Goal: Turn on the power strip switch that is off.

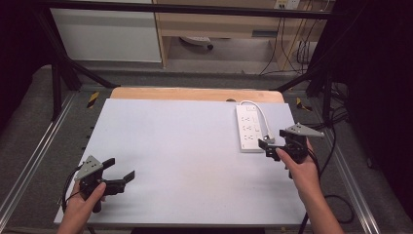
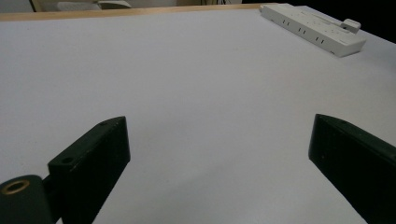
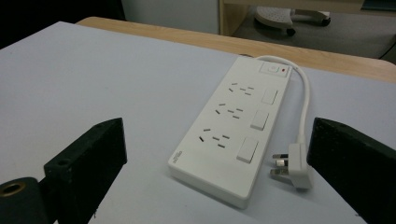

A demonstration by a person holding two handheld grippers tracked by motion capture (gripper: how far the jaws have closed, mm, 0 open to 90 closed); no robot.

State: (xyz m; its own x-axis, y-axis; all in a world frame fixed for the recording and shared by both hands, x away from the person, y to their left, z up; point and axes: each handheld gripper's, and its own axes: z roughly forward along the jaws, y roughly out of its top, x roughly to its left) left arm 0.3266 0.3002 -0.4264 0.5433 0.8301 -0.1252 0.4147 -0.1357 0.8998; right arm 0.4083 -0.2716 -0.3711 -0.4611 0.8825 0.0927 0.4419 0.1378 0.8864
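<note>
white power strip (image 1: 249,128) lay flat on the grey-white table (image 1: 185,161), far right side, its white cord (image 3: 306,100) looping off the far end and back down to the plug (image 3: 294,165), which rested on the table just beside the strip's near right corner, prongs pointing at the strip. plug not in any socket, all three sockets empty. red dot showed by the switch at the far end, can't tell if lit. right gripper (image 1: 272,145) sat just near the strip's near end, held in the right hand (image 1: 301,168), jaws wide apart and holding nothing; right gripper view looked straight over strip and plug between the jaws. left gripper (image 1: 122,176) was well apart, near left part of the table, in the left hand (image 1: 85,200), jaws also spread wide, empty, only bare table between them, strip far off in the left gripper view (image 2: 313,29). progress: basically at the start, nothing grasped, nothing moved that i could judge. right side looked lined up to go for plug or strip; the grasp and everything after it was left to do.
</note>
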